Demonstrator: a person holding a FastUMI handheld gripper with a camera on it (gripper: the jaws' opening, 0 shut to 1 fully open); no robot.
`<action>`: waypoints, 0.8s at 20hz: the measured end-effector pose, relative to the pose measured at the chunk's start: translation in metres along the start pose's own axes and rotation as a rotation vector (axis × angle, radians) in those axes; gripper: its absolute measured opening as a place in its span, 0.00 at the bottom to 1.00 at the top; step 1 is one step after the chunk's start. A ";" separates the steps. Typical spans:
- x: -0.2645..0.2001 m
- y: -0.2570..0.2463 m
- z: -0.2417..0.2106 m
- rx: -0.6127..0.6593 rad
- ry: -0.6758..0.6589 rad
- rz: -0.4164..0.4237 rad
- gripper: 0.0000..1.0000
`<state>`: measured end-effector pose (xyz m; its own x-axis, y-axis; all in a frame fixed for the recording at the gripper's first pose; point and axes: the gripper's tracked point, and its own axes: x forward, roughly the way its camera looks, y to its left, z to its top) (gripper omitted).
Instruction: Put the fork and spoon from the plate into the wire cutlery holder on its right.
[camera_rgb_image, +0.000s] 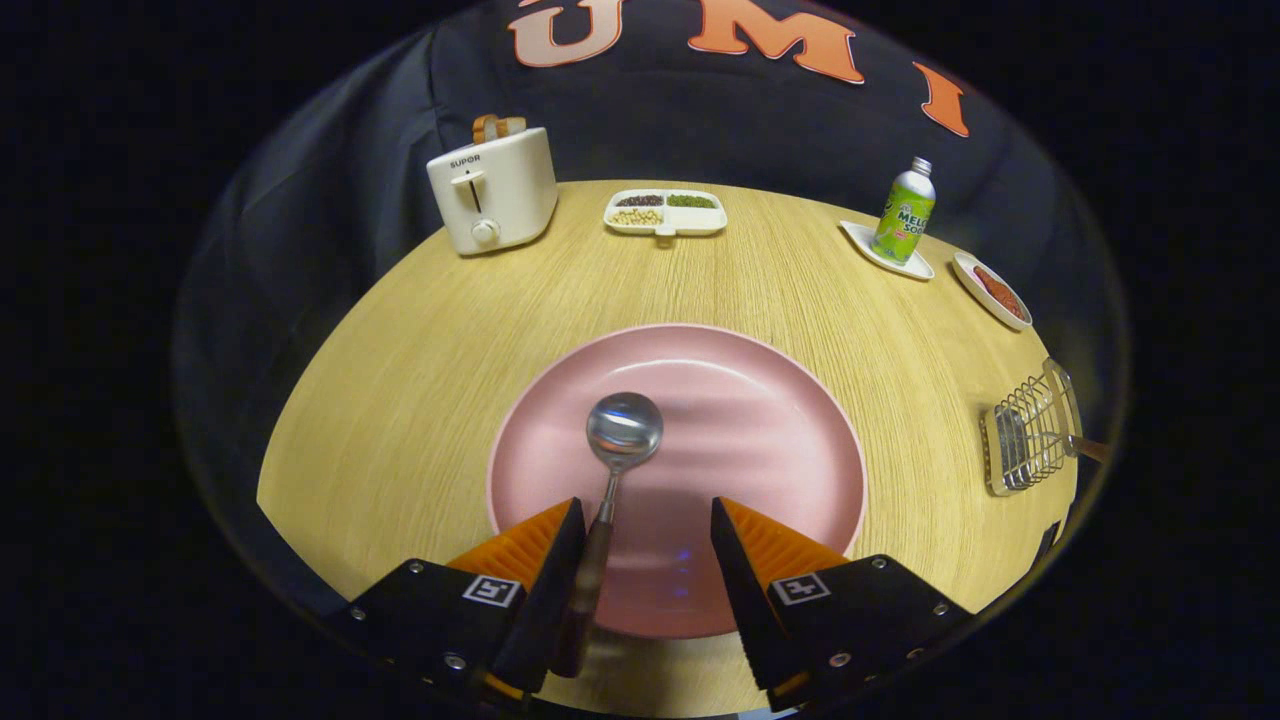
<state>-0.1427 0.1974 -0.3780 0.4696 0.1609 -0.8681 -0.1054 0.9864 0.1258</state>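
A pink plate (760, 420) lies on the round wooden table just ahead of my fingers. On it rests a metal spoon (622, 432), bowl pointing away, its dark handle running back alongside the inner face of my left finger. My gripper (648, 520) is open over the near part of the plate, with the spoon handle between the fingers but close to the left one; the right finger stands well apart from it. The wire cutlery holder (1030, 430) stands to the right of the plate near the table edge, with a handle sticking out of it.
A white toaster (492, 190) stands at the far left of the table. A divided dish of beans (664, 212) sits at the back, a green bottle (905, 212) on a small white plate at the far right, and a dish with red food (992, 290) beside it.
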 end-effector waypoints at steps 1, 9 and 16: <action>0.001 -0.002 -0.003 0.008 0.012 0.000 0.70; 0.004 0.011 -0.005 -0.039 0.022 0.065 0.13; 0.001 0.005 0.005 -0.003 0.026 0.133 0.06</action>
<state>-0.1383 0.2027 -0.3755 0.4284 0.2898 -0.8559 -0.1681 0.9562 0.2396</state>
